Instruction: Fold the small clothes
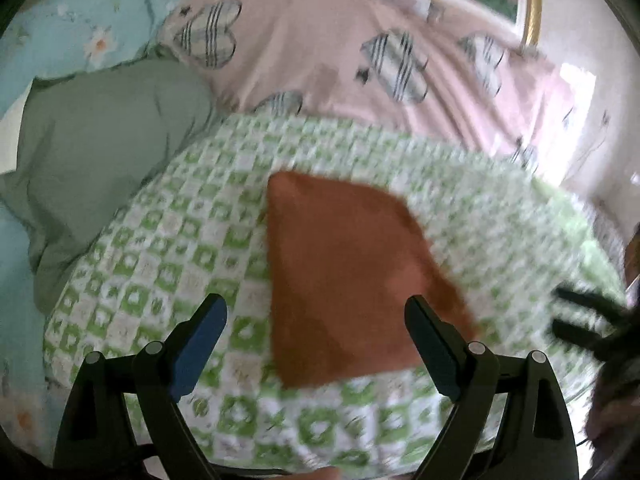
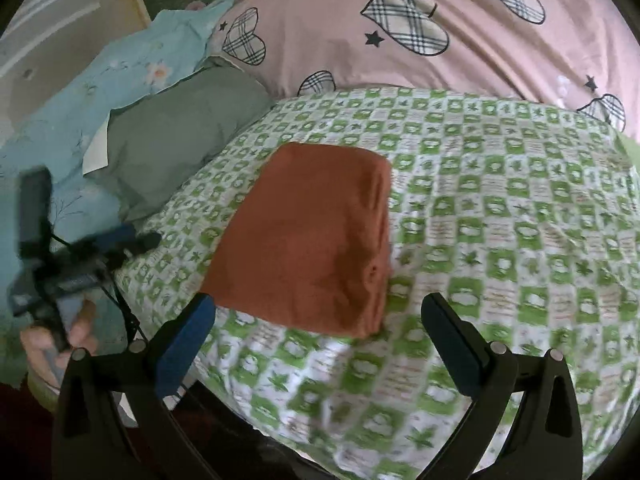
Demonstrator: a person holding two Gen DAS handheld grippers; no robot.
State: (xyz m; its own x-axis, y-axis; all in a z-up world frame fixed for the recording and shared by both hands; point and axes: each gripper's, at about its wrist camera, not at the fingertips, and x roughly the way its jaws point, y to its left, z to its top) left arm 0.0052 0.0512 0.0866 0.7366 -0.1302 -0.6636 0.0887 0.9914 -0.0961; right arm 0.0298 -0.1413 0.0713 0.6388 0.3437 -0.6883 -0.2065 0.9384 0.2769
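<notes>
A rust-orange garment (image 1: 348,276) lies folded into a thick rectangle on the green-and-white checked sheet (image 1: 160,264). My left gripper (image 1: 316,312) hovers above its near end, jaws wide apart, nothing between the pads. In the right wrist view the same folded garment (image 2: 308,244) sits flat, its stacked edges along the right side. My right gripper (image 2: 318,312) is open too, held just short of the garment's near edge without touching it. The left gripper (image 2: 136,240) shows at the left in the right wrist view, held by a hand (image 2: 60,344). The right gripper's dark fingers (image 1: 576,316) blur at the right edge of the left wrist view.
A grey-green pillow (image 2: 176,136) lies left of the sheet, with light blue floral bedding (image 2: 80,92) behind it. A pink cover with plaid hearts (image 2: 400,20) fills the back. The sheet's rounded near edge (image 2: 320,440) drops off close to the grippers.
</notes>
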